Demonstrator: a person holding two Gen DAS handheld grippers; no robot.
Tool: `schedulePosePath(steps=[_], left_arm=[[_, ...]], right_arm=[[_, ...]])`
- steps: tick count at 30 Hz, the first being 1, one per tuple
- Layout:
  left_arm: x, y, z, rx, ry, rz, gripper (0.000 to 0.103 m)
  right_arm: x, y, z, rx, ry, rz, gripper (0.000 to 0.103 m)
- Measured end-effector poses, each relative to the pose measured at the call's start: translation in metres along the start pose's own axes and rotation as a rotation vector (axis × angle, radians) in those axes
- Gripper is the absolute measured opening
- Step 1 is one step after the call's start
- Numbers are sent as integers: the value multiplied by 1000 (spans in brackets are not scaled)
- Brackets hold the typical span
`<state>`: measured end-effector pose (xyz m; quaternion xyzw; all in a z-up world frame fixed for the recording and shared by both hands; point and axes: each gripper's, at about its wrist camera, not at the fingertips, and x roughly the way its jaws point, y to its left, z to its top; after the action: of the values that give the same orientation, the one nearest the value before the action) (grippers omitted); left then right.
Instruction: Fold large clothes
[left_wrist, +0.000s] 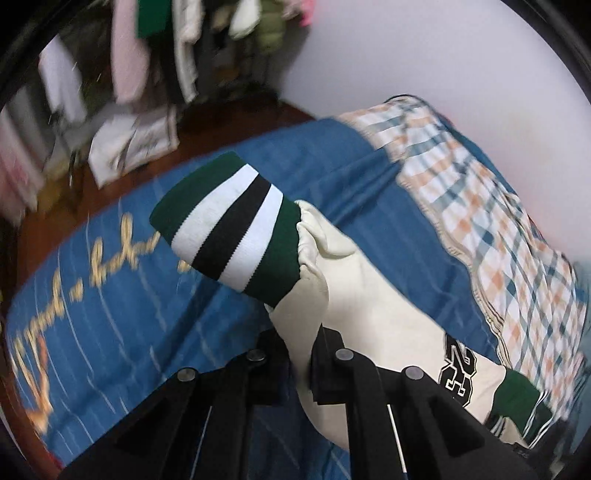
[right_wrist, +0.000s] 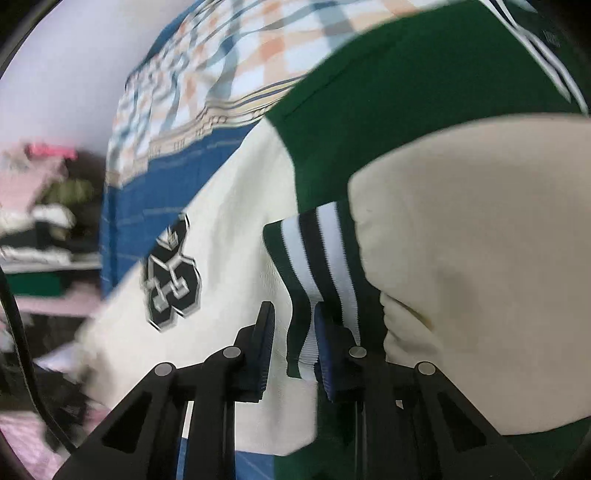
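Note:
A green and cream varsity jacket lies on a blue bedspread (left_wrist: 110, 295). In the left wrist view my left gripper (left_wrist: 297, 341) is shut on its cream sleeve (left_wrist: 354, 295), just behind the green, white and black striped cuff (left_wrist: 229, 225), and holds it above the bed. A black number patch (left_wrist: 456, 373) shows on the sleeve. In the right wrist view my right gripper (right_wrist: 293, 317) is shut on the other striped cuff (right_wrist: 317, 258), with the cream sleeve (right_wrist: 480, 258) bulging at right over the green body (right_wrist: 388, 110). A black patch (right_wrist: 170, 273) sits at left.
A plaid quilt (left_wrist: 480, 206) lies along the bed by the white wall (left_wrist: 443, 55). Hanging clothes (left_wrist: 155, 55) and a white bag (left_wrist: 133, 144) stand on the dark floor beyond the bed. Piled clothes on shelves (right_wrist: 40, 214) show left in the right wrist view.

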<state>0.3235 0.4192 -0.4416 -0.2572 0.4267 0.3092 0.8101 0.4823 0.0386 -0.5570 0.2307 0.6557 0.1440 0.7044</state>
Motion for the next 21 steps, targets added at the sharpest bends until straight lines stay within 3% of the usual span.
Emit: schedulePosePath(steps=[2,3,4,6,10,12,16,21], left_arm=[[-17,-18,5,88,-60,8,4],[-27,-25,6,125,-88,10,4],[-37,-35,6,173,-119,18,4],[-60,-59,2,266,-183,25,4],[-99,-115,-15,430,-274,17,3],[-115,-145,-30,507,-296,-3,3],[-144,-207,-77,613,-278,-91,3],[-169,-289,-142,690,-203,-200,2]], right_arm=[[-16,10,-3,-48,-10,-52,27],[-26,13,-5,-61,-26,-78,44],[-41,16,-10,-79,-54,-122,69],[-64,16,-17,-105,-98,-249,82],[-96,-5,-27,-148,-162,-579,82],[-106,-23,-29,-140,-171,-634,82],[-131,-61,-31,-117,-195,-673,83],[-165,-117,-38,-59,-207,-622,83]])
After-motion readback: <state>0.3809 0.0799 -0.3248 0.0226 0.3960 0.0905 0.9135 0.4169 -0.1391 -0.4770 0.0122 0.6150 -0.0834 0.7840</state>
